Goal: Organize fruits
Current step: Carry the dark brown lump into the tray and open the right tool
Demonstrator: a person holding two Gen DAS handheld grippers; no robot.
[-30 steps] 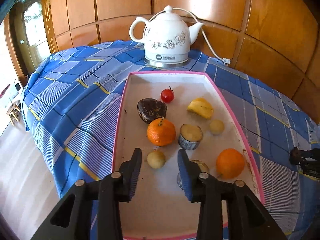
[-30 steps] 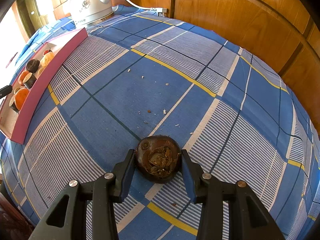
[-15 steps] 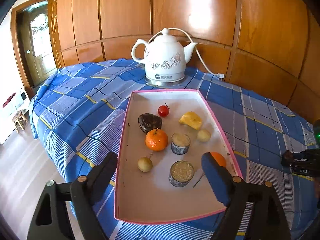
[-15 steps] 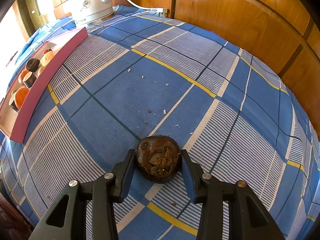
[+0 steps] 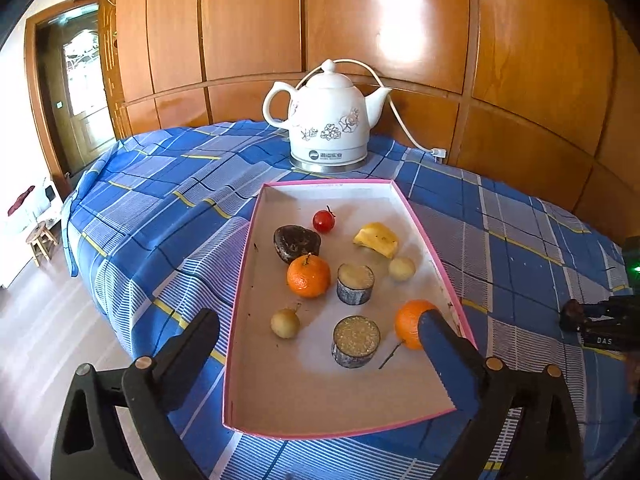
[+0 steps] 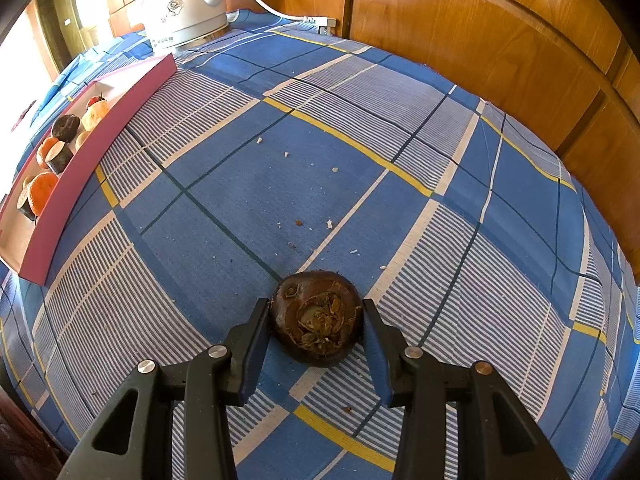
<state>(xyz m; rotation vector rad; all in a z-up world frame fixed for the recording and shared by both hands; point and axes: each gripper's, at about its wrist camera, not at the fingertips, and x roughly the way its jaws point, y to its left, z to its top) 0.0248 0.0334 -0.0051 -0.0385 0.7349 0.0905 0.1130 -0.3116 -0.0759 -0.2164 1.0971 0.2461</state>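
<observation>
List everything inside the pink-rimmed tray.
The tray holds two oranges, a cherry tomato, a dark brown fruit, a yellow piece, two pale round fruits and two cut cylinders. The left gripper's finger covers part of the nearer orange.

A shallow pink-rimmed cardboard tray [image 5: 424, 240] lies on the blue plaid tablecloth [image 5: 160, 208], with a white ceramic electric kettle [image 5: 328, 120] behind it. In the tray, a small red tomato [image 5: 323, 221] sits farthest back, a dark brown wrinkled fruit [image 5: 296, 243] just left of it and a yellow fruit wedge [image 5: 377, 238] to its right. A dark brown round water chestnut [image 6: 318, 318] rests on the cloth, well right of the tray.
</observation>
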